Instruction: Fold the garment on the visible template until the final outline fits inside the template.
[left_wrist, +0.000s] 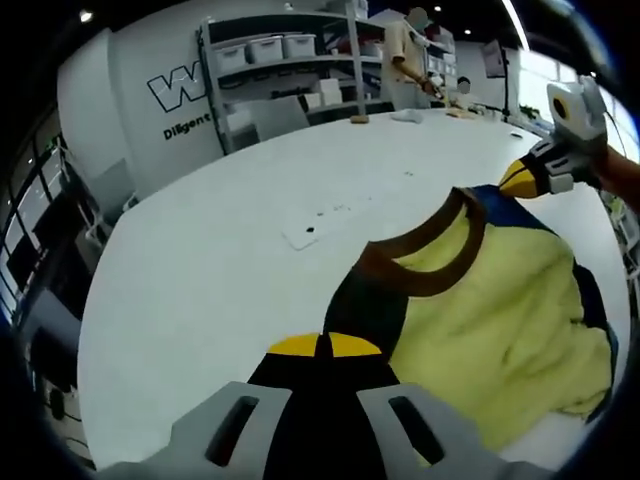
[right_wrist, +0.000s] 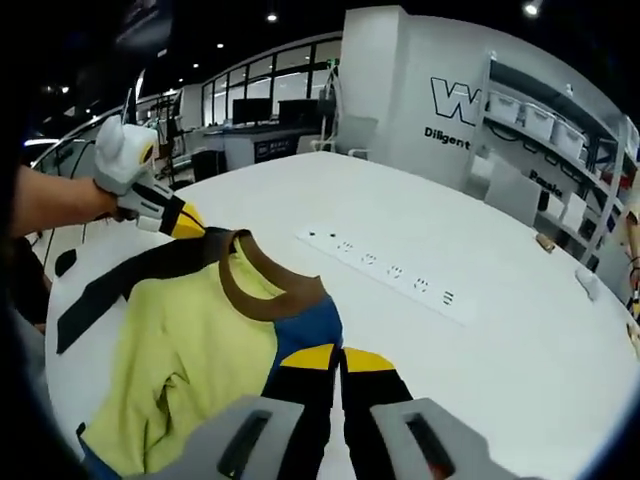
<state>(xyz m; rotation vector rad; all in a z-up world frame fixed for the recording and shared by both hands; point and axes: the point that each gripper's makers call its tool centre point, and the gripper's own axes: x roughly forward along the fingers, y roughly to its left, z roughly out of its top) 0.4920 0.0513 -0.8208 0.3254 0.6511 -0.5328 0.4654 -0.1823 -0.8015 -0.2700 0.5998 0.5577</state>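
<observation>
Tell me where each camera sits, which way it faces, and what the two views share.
Left gripper view: rides the left gripper, looking along its jaws, shut on the garment; the right gripper is at the far shoulder.
Right gripper view: rides the right gripper, shut on the garment; the left gripper and a forearm enter left.
Shared: garment, white table, shelving.

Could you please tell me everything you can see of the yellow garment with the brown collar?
The yellow garment with the brown ribbed collar is a soft knit top with black and blue shoulder panels. It lies rumpled on the white table, neckline open and raised. The left gripper and the right gripper, both with yellow-tipped black jaws, are shut on its two shoulders, holding the collar edge stretched between them. I cannot make out a template beneath it.
</observation>
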